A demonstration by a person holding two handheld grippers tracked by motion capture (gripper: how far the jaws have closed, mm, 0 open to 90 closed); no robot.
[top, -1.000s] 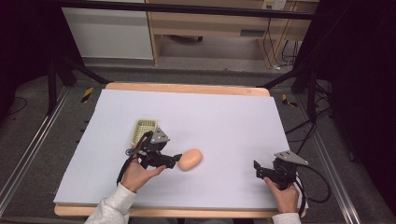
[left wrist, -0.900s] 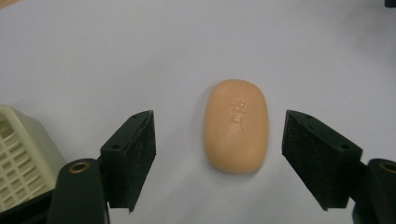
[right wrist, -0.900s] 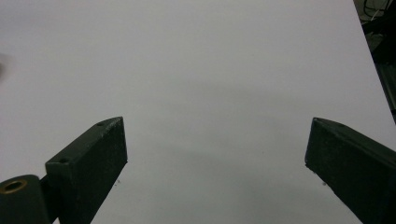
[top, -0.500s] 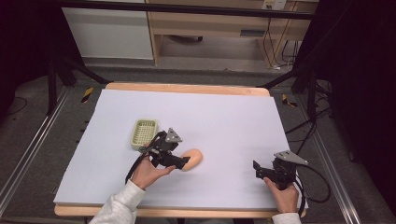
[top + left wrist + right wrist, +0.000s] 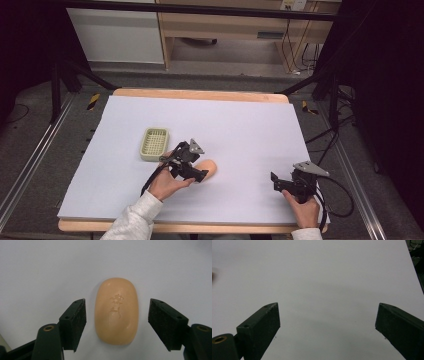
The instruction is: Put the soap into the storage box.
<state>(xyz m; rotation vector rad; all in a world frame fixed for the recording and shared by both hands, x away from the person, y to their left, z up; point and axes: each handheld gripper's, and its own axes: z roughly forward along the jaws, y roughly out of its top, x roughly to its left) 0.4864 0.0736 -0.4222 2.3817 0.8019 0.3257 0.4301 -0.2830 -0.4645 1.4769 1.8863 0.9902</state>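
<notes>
The soap bar (image 5: 116,310) is lying flat on the white table cover (image 5: 250,125), near the front middle, and I'm now bracketing it: my left gripper (image 5: 117,322) has been sliding over from the basket side during the last second, and its jaws are standing spread, one either side of the bar, not touching it. I'm reading that as lining up a pinch. The bar is looking smooth, waxy, peach-toned, a rounded oblong with a stamped mark on top. The pale green slotted plastic basket (image 5: 154,143) is sitting just beside, behind-left. My right gripper (image 5: 286,183) is idling well apart, jaws wide, nothing between them.
</notes>
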